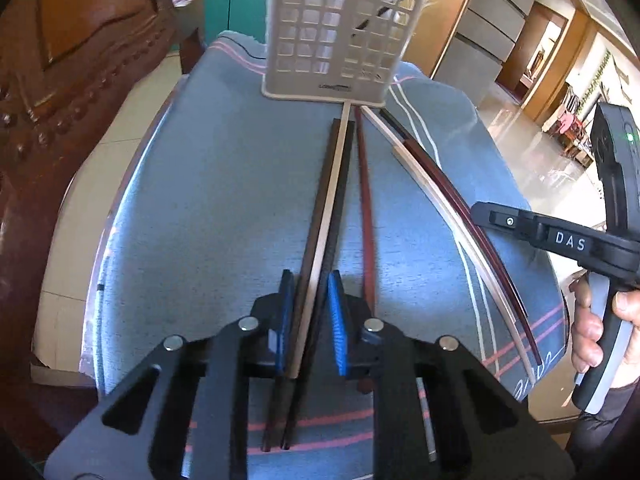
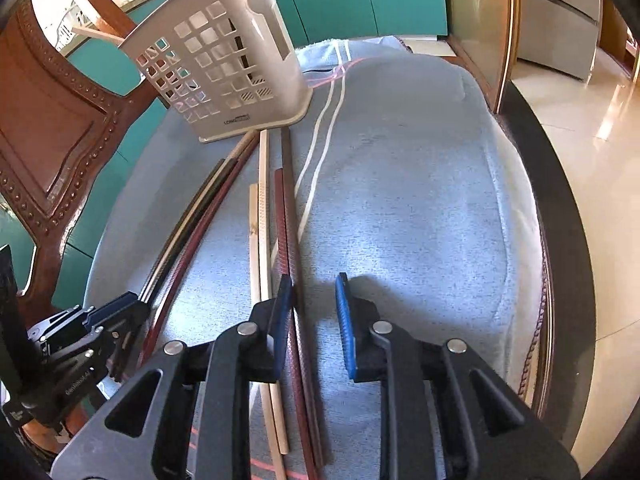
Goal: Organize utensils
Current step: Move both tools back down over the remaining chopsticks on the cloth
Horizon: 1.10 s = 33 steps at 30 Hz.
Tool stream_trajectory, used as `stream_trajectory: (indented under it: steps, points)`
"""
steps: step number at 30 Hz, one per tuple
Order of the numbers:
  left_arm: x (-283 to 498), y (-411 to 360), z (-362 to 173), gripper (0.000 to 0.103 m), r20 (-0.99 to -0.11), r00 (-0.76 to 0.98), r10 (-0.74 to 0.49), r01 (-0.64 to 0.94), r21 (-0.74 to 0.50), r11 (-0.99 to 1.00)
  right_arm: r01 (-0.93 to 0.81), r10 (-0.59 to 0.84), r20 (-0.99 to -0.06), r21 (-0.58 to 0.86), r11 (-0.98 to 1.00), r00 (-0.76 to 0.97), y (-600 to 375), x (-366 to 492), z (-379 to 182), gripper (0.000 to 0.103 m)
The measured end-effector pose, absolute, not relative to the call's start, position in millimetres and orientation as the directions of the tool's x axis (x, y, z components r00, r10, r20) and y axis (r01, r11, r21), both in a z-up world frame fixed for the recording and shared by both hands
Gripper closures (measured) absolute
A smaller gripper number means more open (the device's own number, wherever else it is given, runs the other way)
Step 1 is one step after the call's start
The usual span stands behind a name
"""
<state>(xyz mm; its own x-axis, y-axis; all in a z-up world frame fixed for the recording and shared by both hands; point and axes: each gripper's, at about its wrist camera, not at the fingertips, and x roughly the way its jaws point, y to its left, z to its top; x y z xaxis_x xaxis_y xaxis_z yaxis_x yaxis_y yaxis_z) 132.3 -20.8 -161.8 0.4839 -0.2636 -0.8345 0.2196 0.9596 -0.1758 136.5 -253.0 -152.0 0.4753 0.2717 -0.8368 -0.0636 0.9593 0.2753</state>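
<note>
On cloth (image 2: 400, 200): eight chopsticks (image 2: 286, 216), one holder (image 2: 224, 60).

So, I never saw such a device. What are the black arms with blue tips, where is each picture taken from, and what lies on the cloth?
They are hand-held grippers; a person's hand carries each one. Each picture comes from a camera on one gripper, looking along its fingers. In the left view, the left gripper has a few chopsticks between its blue pads; whether it already squeezes them is unclear. In the right view, the right gripper is open, holding nothing. More chopsticks lie on the blue cloth. A white basket stands behind them.
</note>
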Motion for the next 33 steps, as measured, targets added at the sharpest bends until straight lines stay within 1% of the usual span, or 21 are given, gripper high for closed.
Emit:
stream_trajectory:
  steps: [2, 4, 7, 9, 10, 15, 20, 25, 27, 30, 33]
  points:
    - [128.5, -15.4, -160.4, 0.085, -0.836, 0.482, -0.262, 0.208, -0.182, 0.961, -0.066, 0.248, -0.841, 0.248, 0.967, 0.482, -248.1, 135.9, -150.8, 0.079]
    - [127.5, -13.0, -160.3, 0.085, -0.837, 0.474, -0.273, 0.215, -0.190, 0.958, -0.072, 0.238, -0.842, 0.232, 0.970, 0.485, -243.1, 137.4, -150.5, 0.072]
    - [124.3, -10.7, -160.0, 0.087, -0.838, 0.456, -0.299, 0.233, -0.212, 0.949, -0.084, 0.218, -0.843, 0.203, 0.976, 0.491, -236.4, 137.2, -151.0, 0.070]
    - [118.3, -8.8, -156.5, 0.096, -0.833, 0.439, -0.337, 0.243, -0.251, 0.937, -0.091, 0.207, -0.844, 0.187, 0.978, 0.494, -234.2, 134.8, -150.9, 0.067]
    - [114.6, -6.4, -153.1, 0.096, -0.825, 0.436, -0.359, 0.250, -0.271, 0.929, -0.093, 0.210, -0.843, 0.189, 0.978, 0.494, -233.7, 135.5, -151.1, 0.065]
    - [107.6, -2.0, -142.8, 0.096, -0.812, 0.478, -0.334, 0.252, -0.238, 0.938, -0.089, 0.226, -0.842, 0.209, 0.974, 0.490, -234.1, 136.5, -151.0, 0.065]
    - [112.2, -5.5, -151.2, 0.096, -0.825, 0.454, -0.337, 0.248, -0.246, 0.937, -0.099, 0.217, -0.843, 0.194, 0.976, 0.492, -233.2, 135.1, -150.3, 0.065]
    - [114.1, -4.9, -155.8, 0.090, -0.833, 0.450, -0.322, 0.240, -0.235, 0.942, -0.090, 0.202, -0.845, 0.182, 0.979, 0.495, -233.7, 135.2, -150.9, 0.065]
    - [116.1, -2.6, -157.7, 0.083, -0.837, 0.448, -0.314, 0.227, -0.233, 0.946, -0.081, 0.174, -0.849, 0.154, 0.985, 0.499, -234.1, 134.4, -150.5, 0.065]
    - [118.2, 2.7, -161.6, 0.081, -0.837, 0.440, -0.324, 0.208, -0.256, 0.944, -0.073, 0.159, -0.849, 0.141, 0.987, 0.504, -235.3, 133.7, -150.9, 0.065]
    - [117.8, 2.3, -161.8, 0.081, -0.837, 0.442, -0.322, 0.211, -0.252, 0.944, -0.067, 0.152, -0.850, 0.137, 0.988, 0.504, -234.2, 134.4, -151.1, 0.065]
